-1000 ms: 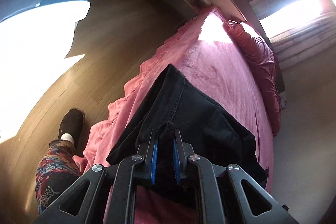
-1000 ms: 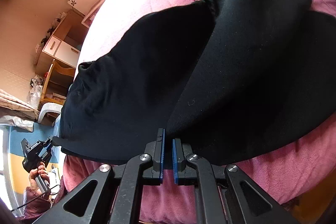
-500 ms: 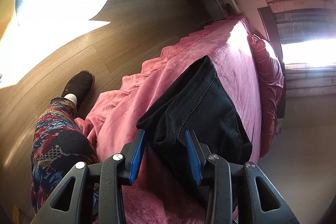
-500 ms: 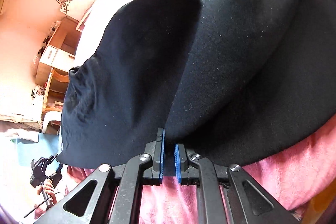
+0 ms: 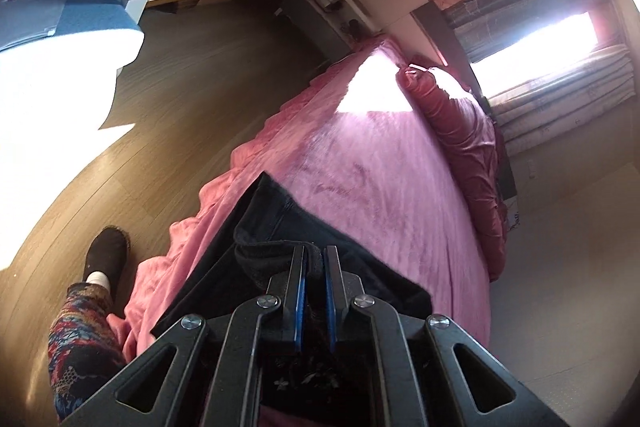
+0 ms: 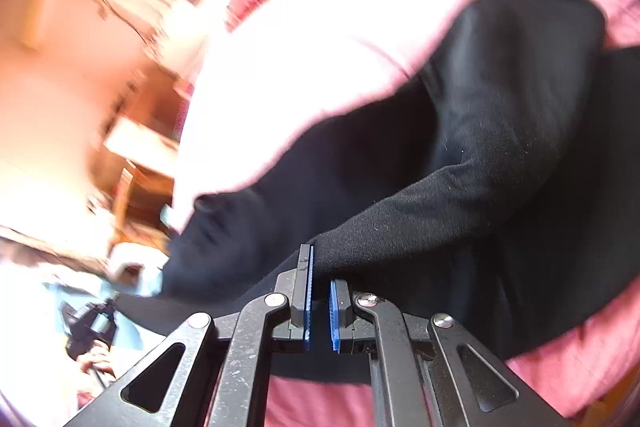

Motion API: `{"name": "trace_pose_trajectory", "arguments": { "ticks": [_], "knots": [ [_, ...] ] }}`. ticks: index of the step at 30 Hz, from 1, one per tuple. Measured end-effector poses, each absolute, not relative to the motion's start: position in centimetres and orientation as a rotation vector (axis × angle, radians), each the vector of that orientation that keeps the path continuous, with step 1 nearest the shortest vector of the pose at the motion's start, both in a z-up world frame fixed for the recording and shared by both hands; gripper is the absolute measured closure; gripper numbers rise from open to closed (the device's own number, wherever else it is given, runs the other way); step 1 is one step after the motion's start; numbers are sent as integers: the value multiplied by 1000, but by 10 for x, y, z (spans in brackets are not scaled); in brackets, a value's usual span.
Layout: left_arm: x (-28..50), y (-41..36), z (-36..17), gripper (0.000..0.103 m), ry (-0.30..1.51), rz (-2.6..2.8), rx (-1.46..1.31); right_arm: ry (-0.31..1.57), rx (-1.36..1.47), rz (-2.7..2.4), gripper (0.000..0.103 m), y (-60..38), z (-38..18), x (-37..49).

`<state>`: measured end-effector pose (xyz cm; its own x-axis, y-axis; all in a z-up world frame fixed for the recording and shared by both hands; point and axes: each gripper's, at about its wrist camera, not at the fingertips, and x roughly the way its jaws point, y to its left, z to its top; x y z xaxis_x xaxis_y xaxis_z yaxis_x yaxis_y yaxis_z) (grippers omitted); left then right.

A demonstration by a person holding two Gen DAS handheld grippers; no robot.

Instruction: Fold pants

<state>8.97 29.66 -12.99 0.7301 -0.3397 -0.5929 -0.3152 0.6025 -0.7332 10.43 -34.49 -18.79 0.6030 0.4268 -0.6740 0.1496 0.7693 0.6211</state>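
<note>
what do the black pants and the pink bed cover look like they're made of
Black pants: a soft matte knit, probably cotton or fleece; fine ribbed texture and lint specks show near the fold. Pink bed cover: plush, velvety fleece by the look; brushed streaks and a soft sheen show where sunlight hits it.

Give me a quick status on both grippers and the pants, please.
Left gripper just closed on black pants; right gripper shut on pants edge. Pants on pink bed. Nothing in the way.

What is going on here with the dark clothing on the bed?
A person is folding black pants on a bed covered by a pink blanket, with a handheld gripper in each hand. The left gripper has just closed on a bunched edge of the fabric. The right gripper is shut on another edge, with a fold raised off the blanket.
</note>
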Motion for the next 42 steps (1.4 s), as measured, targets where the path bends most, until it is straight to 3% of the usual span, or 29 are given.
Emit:
{"name": "trace_pose_trajectory", "arguments": {
  "ticks": [4, 10, 16, 20, 23, 26, 28, 35, 42],
  "knots": [
    [99, 296, -118, 95, 759, -1, -859, 942, 590, 184, 96, -335, -185, 98],
    [73, 295, -200, 95, 1006, 108, -829, 1126, 577, 109, 96, -328, -253, 78],
    [52, 301, -234, 95, 1098, 170, -847, 1137, 557, 101, 96, -326, -261, 76],
    [55, 289, -219, 95, 1108, 179, -700, 1107, 551, 126, 96, -328, -248, 75],
    [60, 288, -220, 88, 1126, 215, -660, 1154, 490, 112, 96, -322, -260, 79],
    [58, 296, -221, 72, 1139, 277, -687, 1165, 515, 100, 96, -322, -269, 82],
    [53, 301, -210, 71, 1105, 323, -681, 1161, 526, 109, 96, -327, -267, 80],
    [51, 276, -142, 70, 915, 231, -605, 1099, 629, 127, 73, -375, -243, 54],
    [92, 150, -153, 70, 1036, -154, -431, 911, 785, -89, 72, -472, -213, 43]
  ]
}}
